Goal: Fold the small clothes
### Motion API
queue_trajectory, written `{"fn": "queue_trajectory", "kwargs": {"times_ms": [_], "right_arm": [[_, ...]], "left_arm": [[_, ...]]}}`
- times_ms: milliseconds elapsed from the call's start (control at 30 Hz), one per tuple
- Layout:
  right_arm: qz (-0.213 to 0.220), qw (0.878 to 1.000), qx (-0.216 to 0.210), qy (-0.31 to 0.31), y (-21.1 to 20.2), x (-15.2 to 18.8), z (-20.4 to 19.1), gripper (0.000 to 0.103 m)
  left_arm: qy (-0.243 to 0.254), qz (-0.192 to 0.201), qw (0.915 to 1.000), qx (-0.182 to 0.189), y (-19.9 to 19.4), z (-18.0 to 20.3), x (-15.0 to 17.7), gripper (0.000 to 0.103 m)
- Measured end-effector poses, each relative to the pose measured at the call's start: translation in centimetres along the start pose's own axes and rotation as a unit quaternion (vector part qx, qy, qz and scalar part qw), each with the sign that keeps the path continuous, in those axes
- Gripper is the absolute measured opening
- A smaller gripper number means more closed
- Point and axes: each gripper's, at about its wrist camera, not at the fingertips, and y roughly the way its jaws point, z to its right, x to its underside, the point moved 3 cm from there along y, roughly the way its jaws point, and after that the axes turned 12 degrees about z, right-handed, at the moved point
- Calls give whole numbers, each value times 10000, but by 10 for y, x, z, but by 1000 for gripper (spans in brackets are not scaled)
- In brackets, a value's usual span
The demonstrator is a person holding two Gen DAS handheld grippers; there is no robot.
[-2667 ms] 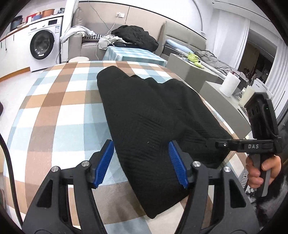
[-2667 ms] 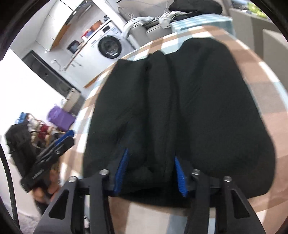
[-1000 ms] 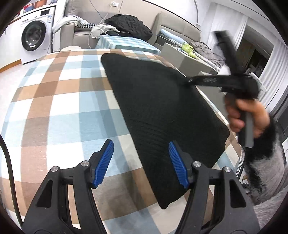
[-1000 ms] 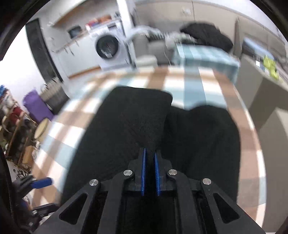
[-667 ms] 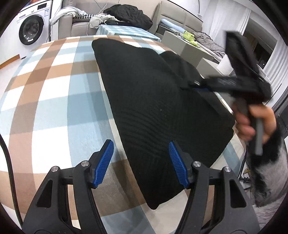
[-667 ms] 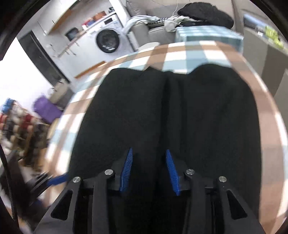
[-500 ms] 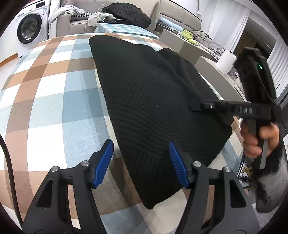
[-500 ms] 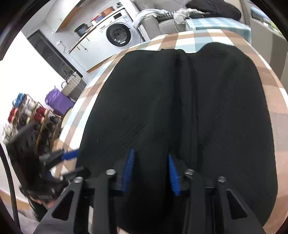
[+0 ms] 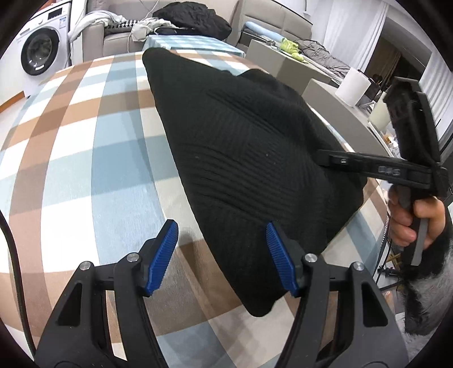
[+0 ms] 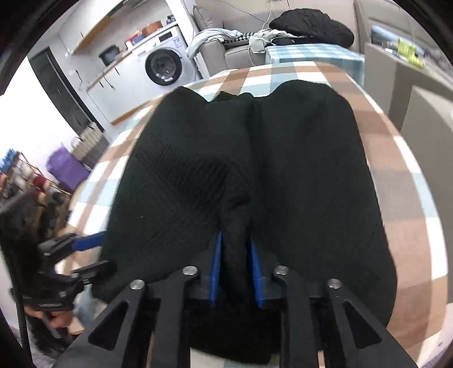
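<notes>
A black knit garment lies on the checked tablecloth, folded along its length. My left gripper is open, its blue pads straddling the garment's near corner just above the cloth. My right gripper is shut on a pinched ridge of the black garment at its near edge. It also shows in the left wrist view, reaching onto the garment's right side. The left gripper shows in the right wrist view at the garment's left edge.
The table's right edge drops off near grey furniture holding a paper roll. A sofa with piled clothes and a washing machine stand beyond the table's far end. A purple bag sits on the floor.
My right gripper, open over the garment half a second ago, has closed on a fold of it. My left gripper has stayed open at the near corner.
</notes>
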Motion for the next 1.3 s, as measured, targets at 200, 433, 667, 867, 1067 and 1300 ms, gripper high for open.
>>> {"fn": "queue_trajectory", "kwargs": {"times_ms": [200,433,667,867,1067,1300], "right_arm": [[-182,9980,-600,21,-15,19,4,28],[45,9993,-320,-160,-19,-9,0,42],[293,9982,-223,475,44,-94,10,42],[-208,9972,-242,677,121,-128,18,21],[824,9957,41,-431,89,-153,-13,5],[29,9988,428,-238,123,-131,7,14]], "left_arm": [[86,-177,9998,36,-2,-1,10,62],[23,-144,9999,16,-5,-5,10,65],[-262,127,9996,-37,-12,-18,-4,65],[-370,223,9990,-107,-15,-30,-13,65],[-437,317,9985,-87,-17,-36,-21,65],[-404,244,9988,-85,-8,-29,-18,65]]}}
